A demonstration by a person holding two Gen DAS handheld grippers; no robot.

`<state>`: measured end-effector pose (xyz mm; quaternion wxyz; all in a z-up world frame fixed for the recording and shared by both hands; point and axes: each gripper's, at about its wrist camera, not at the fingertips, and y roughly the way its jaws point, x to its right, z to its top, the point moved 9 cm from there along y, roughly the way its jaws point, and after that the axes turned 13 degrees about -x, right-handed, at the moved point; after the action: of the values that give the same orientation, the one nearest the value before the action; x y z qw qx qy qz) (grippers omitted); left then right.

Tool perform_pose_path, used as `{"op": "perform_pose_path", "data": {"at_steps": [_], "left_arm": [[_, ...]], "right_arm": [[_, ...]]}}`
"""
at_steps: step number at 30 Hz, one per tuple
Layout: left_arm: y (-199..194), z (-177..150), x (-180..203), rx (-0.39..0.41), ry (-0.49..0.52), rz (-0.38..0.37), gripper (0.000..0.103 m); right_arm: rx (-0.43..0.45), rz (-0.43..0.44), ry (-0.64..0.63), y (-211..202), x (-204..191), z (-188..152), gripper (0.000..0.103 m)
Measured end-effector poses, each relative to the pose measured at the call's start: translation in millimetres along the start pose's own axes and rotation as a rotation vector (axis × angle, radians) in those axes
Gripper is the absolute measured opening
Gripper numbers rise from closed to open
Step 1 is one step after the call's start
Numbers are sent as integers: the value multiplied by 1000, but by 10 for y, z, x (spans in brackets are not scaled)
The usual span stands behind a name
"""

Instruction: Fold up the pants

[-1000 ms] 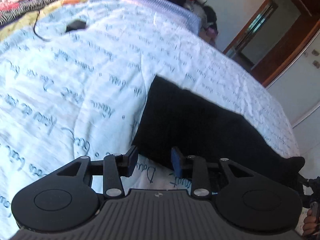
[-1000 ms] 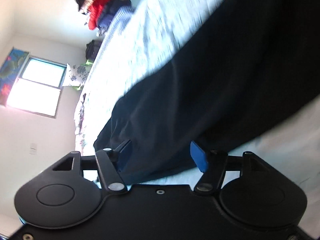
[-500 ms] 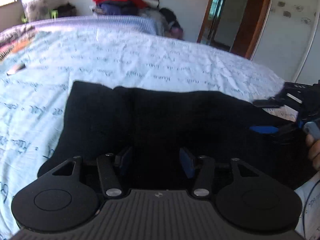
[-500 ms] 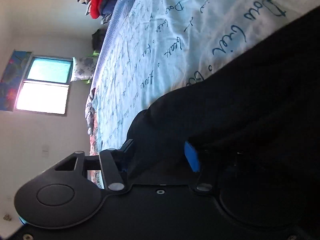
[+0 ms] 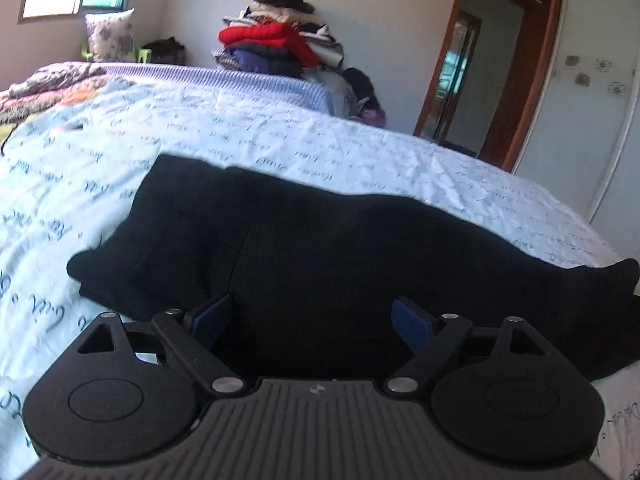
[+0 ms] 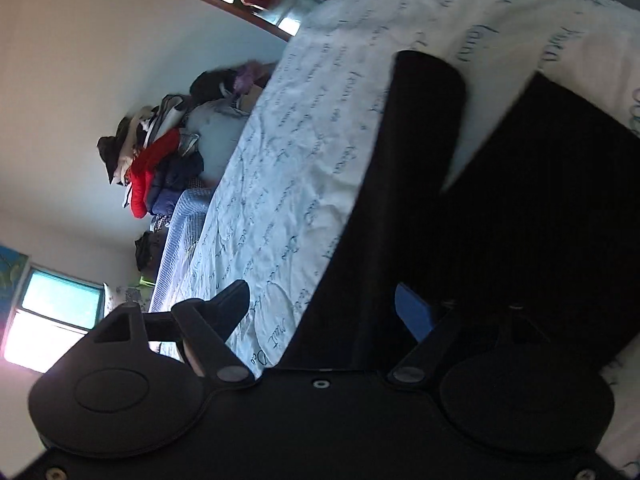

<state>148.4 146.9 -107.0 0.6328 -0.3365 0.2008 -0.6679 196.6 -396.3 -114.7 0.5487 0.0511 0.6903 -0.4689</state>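
The black pants (image 5: 320,256) lie across the light blue bedsheet with script print (image 5: 80,184). In the left wrist view they spread wide in front of me, one end at the left, the other trailing to the right. My left gripper (image 5: 312,320) is open and hovers low over their near edge, its blue pads apart with cloth between and below them. In the right wrist view, rolled sideways, the pants (image 6: 500,200) show two legs splitting apart. My right gripper (image 6: 324,304) is open, jaws astride one leg's edge.
A heap of clothes (image 5: 280,48) with a red garment is piled beyond the bed's far edge. A wooden door frame (image 5: 516,72) stands at the right. A patterned blanket (image 5: 44,88) lies at the far left of the bed.
Both grippers swung their view over the pants. The left gripper's jaws have opened wider and it has moved low over the cloth. The right gripper rolled and now looks along the legs.
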Motion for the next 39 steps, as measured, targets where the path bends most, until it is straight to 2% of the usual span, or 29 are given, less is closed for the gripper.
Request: {"op": "perform_pose_path", "data": {"at_steps": [5, 7, 11, 15, 17, 21, 23, 24, 25, 26, 29, 35, 37, 39], "left_arm": [[4, -26, 46, -59, 18, 16, 89], [8, -14, 89, -68, 31, 24, 89], [-27, 74, 234, -58, 64, 8, 89], [-7, 177, 384, -43, 112, 11, 89], [22, 205, 418, -48, 125, 14, 89], [21, 192, 402, -52, 123, 17, 89], [34, 149, 360, -66, 116, 22, 89], [43, 128, 334, -77, 112, 27, 89], [57, 104, 303, -88, 105, 31, 89], [69, 82, 271, -95, 95, 31, 89], [117, 31, 217, -108, 78, 21, 89], [188, -2, 250, -106, 125, 13, 95], [201, -4, 265, -109, 132, 13, 95], [201, -8, 282, -111, 140, 9, 95]], "right_arm": [[-76, -56, -65, 253, 0, -265, 82], [-65, -66, -77, 231, -30, -210, 82], [-55, -15, -142, 278, -233, -50, 82], [-49, -68, -225, 370, -458, 216, 82], [-54, -202, -288, 467, -479, 414, 82], [-19, -584, -467, 592, -425, 754, 82], [-5, -696, -537, 592, -385, 835, 82], [4, -724, -535, 555, -353, 859, 82], [13, -709, -516, 505, -329, 862, 82], [14, -658, -490, 454, -316, 841, 82], [6, -440, -385, 182, -286, 654, 82], [-107, -76, -88, -63, 102, 130, 82], [-150, -10, -16, -18, 208, 17, 82], [-141, -3, 33, -9, 308, 15, 83]]}}
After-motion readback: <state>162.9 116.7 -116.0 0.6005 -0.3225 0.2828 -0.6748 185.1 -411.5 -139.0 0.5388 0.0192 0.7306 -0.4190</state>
